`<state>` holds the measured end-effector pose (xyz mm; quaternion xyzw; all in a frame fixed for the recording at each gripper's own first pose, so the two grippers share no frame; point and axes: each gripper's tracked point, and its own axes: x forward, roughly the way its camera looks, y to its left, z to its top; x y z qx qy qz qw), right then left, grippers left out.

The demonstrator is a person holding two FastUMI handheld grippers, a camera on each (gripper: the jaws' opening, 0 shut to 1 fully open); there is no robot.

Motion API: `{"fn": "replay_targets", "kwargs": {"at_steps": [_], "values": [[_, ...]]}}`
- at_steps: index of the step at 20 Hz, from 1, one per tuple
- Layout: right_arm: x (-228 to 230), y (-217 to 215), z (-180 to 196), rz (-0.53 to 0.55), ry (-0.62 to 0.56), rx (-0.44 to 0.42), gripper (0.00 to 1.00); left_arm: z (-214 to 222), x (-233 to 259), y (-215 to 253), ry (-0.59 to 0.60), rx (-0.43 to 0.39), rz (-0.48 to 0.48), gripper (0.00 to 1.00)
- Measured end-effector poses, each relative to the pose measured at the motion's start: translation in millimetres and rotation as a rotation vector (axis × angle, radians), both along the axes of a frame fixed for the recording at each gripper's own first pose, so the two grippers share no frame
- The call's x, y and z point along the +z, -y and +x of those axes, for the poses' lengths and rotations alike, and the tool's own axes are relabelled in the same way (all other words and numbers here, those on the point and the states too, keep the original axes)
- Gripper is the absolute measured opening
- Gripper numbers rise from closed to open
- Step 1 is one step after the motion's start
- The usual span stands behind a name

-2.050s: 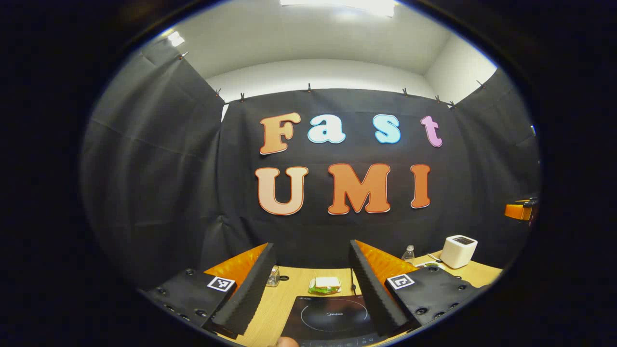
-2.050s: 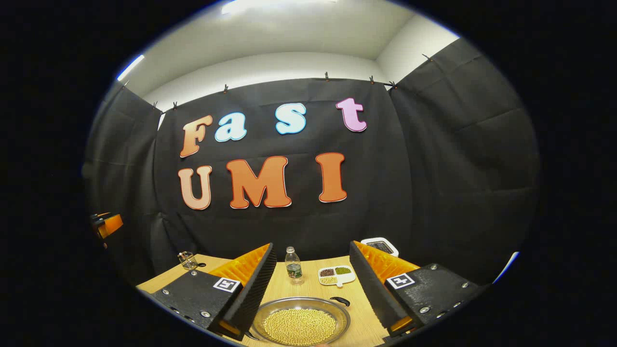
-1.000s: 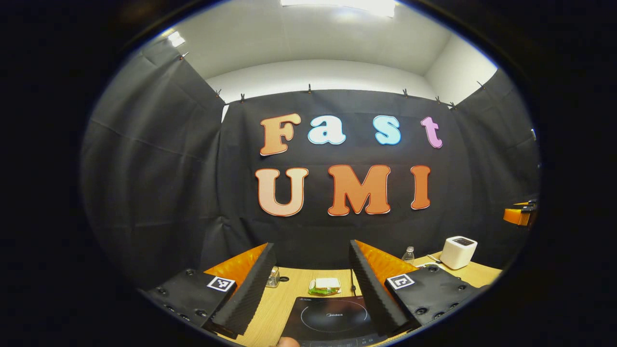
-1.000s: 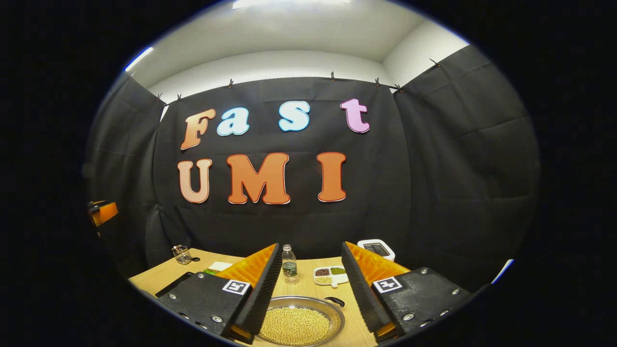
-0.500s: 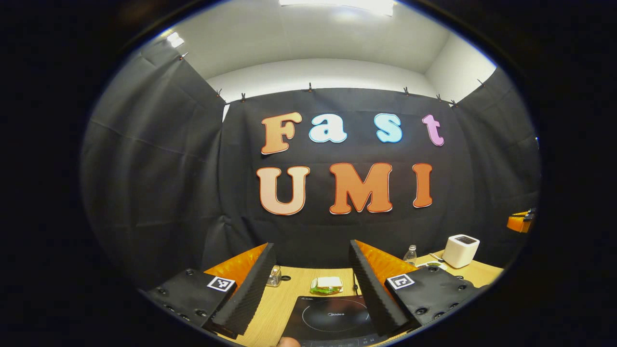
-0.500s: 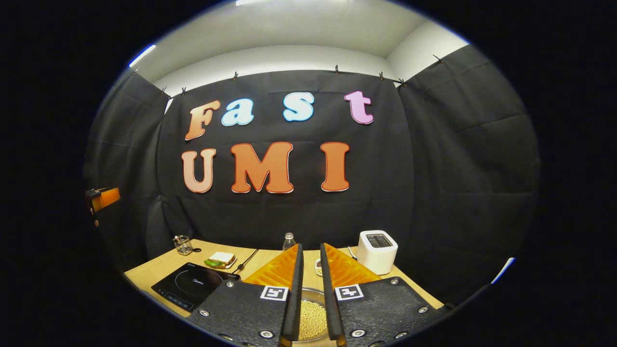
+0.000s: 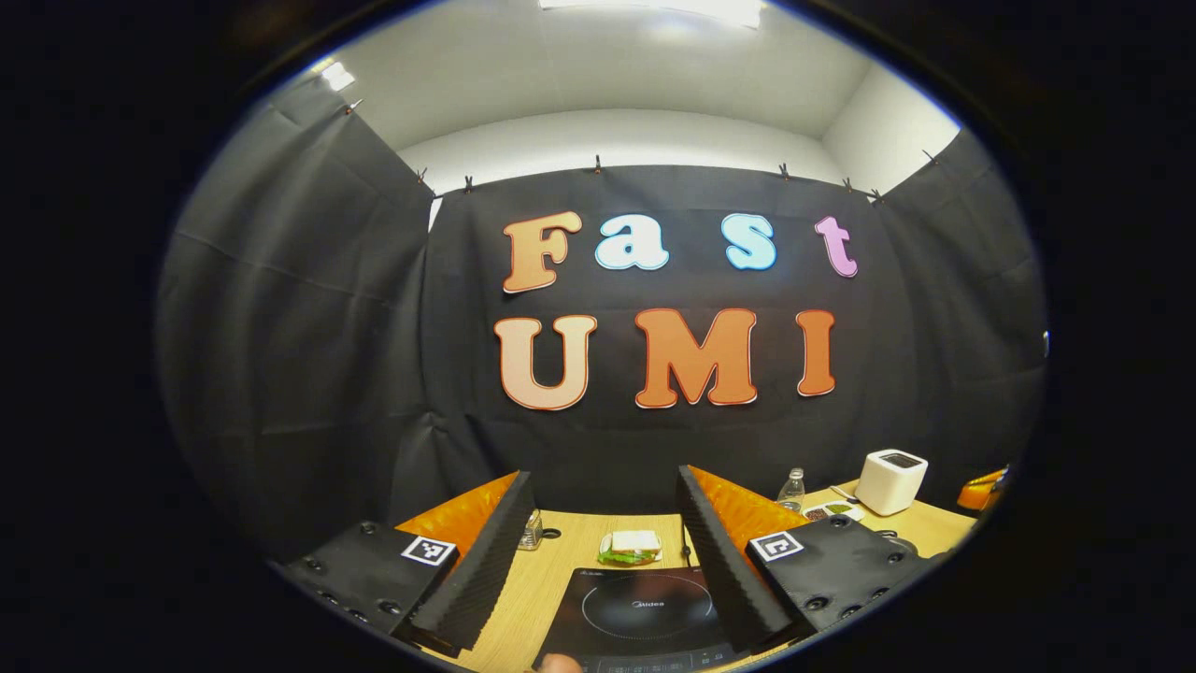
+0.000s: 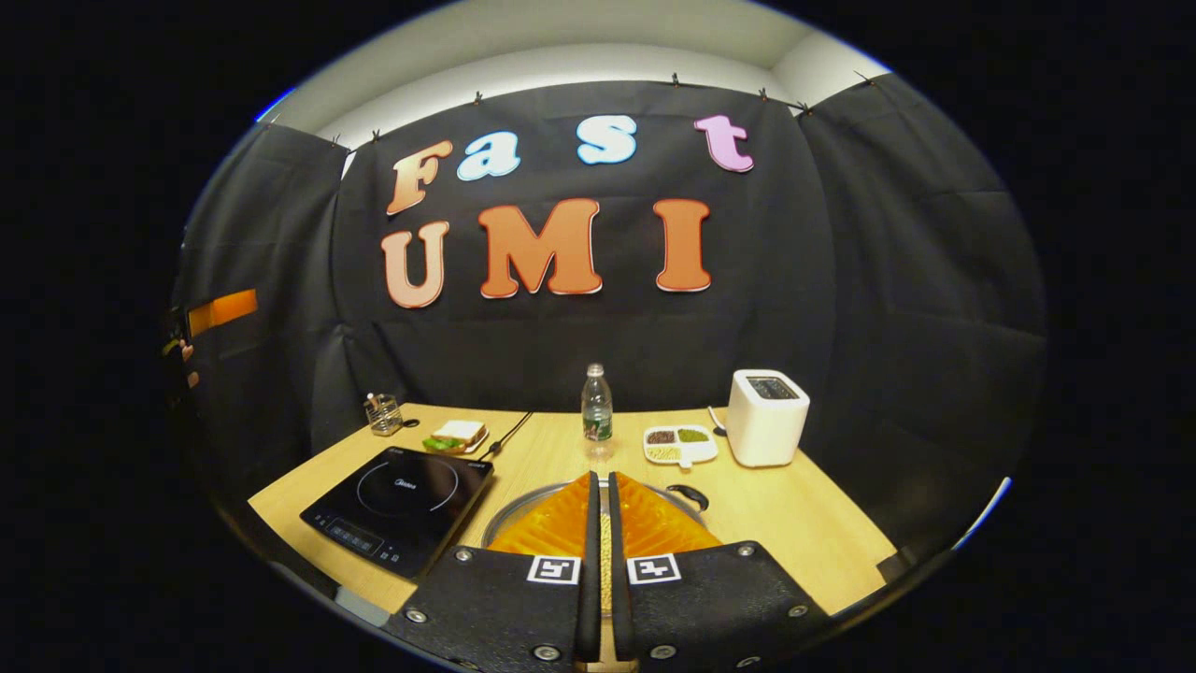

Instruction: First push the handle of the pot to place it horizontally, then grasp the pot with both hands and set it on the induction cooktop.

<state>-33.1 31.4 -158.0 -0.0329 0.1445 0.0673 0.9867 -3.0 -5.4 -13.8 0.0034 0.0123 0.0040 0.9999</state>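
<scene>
right fingers (image 8: 589, 523) nearly closed over pot (image 8: 523, 509)

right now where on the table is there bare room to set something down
Bare wood of the light wooden table lies right of the round metal pot, in front of the white toaster. Crowded: back edge and left, by the black induction cooktop.

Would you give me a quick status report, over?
Left gripper open above induction cooktop. Right gripper shut, empty, over pot. Cooktop surface bare.
</scene>
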Motion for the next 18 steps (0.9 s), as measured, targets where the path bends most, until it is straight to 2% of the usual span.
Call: {"fn": "replay_targets", "kwargs": {"at_steps": [1,7,12,18], "values": [[-12,-4,-4,-0.003,-0.026,0.013,0.05,0,-2,-1,-0.006,-0.001,-0.001,1.00],[-88,-30,-29,-0.026,-0.195,0.084,0.05,-4,-11,2,-0.022,-0.015,-0.008,0.99],[-137,-47,-47,-0.060,-0.290,0.139,0.05,-4,-23,0,-0.044,-0.008,0.005,0.99],[-182,-69,-61,-0.046,-0.401,0.187,0.05,-7,-37,2,-0.081,-0.020,-0.005,0.99]]}}
